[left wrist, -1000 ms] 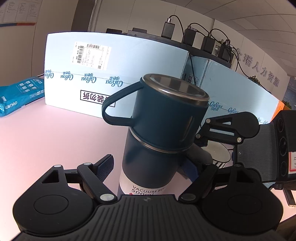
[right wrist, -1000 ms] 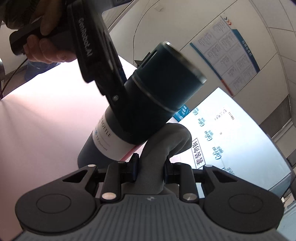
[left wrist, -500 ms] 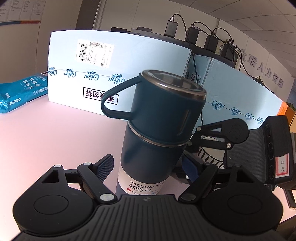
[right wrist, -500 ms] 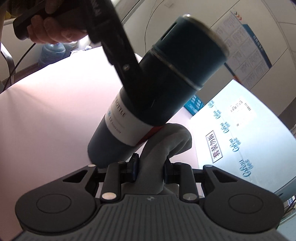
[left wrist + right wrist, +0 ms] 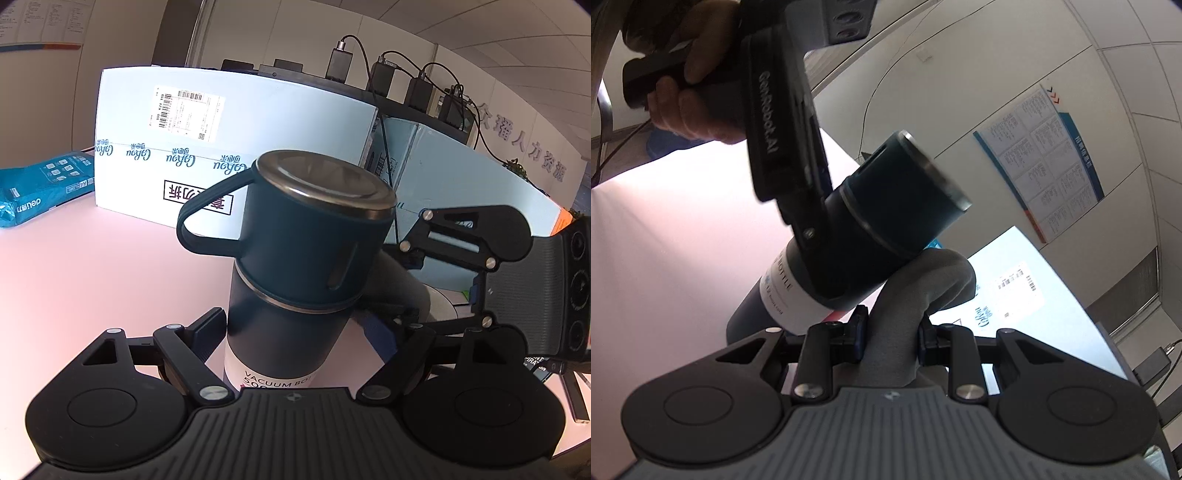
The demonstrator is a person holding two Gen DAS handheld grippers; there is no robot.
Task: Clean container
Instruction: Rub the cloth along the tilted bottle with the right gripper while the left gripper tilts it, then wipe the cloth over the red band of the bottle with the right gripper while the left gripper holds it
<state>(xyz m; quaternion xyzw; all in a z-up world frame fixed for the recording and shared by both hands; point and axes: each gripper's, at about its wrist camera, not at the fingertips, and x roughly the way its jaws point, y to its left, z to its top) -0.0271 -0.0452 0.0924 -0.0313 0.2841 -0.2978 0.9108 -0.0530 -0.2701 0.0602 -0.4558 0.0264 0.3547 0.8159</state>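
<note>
Left claw (image 5: 295,343) clamps the flask (image 5: 291,295) low on its body, just above the pink counter (image 5: 92,277), steadying it so the wall can be wiped. Right claw (image 5: 892,345) is clenched on a grey cloth (image 5: 916,291), whose fold touches the flask's side below the cup lid. Flask: dark blue, steel-rimmed lid with loop handle, white label band.

The vacuum bottle (image 5: 295,295) stands on the table (image 5: 92,277), boxes (image 5: 229,147) behind it, a cloth (image 5: 916,295) against its side
</note>
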